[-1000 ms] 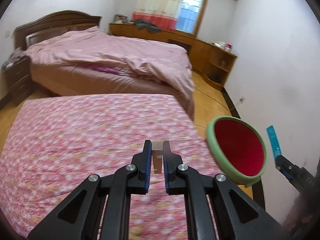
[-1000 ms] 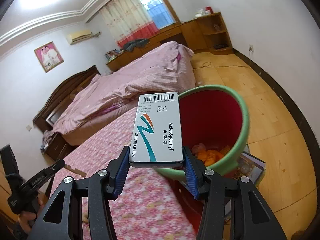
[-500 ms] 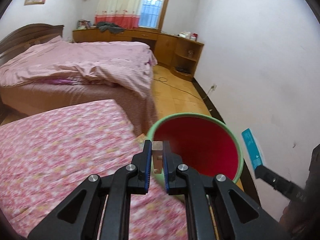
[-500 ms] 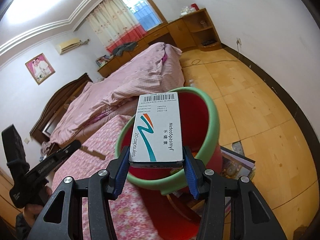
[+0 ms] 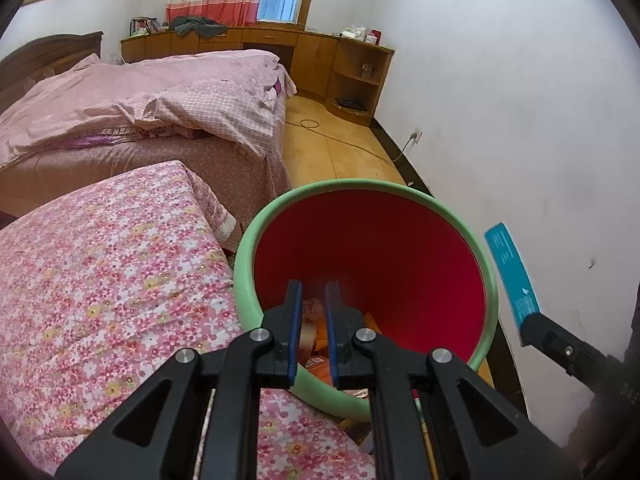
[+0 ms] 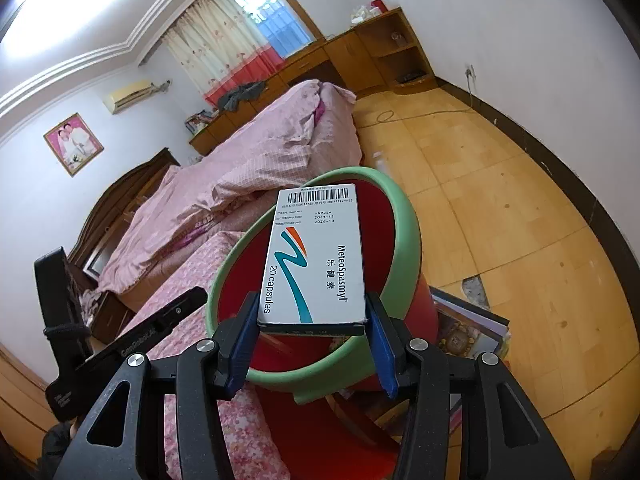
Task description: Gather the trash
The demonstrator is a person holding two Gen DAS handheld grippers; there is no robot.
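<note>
A red bin with a green rim (image 5: 440,208) stands beside the floral-covered table (image 5: 100,280); it holds orange and brown scraps. My left gripper (image 5: 312,292) hangs over the bin's near rim, its jaws slightly parted with nothing between them. My right gripper (image 6: 314,312) is shut on a white medicine box (image 6: 316,256) printed "20 capsules", held over the bin (image 6: 408,216). The box also shows edge-on at the right of the left wrist view (image 5: 512,276).
A bed with a pink quilt (image 5: 140,100) lies behind the table. Wooden cabinets (image 5: 340,60) line the far wall. Books (image 6: 472,320) lie on the wooden floor beside the bin. A cable (image 5: 360,144) runs to a wall socket.
My left gripper swung right from the table to over the bin, and the small brown piece it held is gone from its jaws. My right gripper carried the box closer over the bin.
</note>
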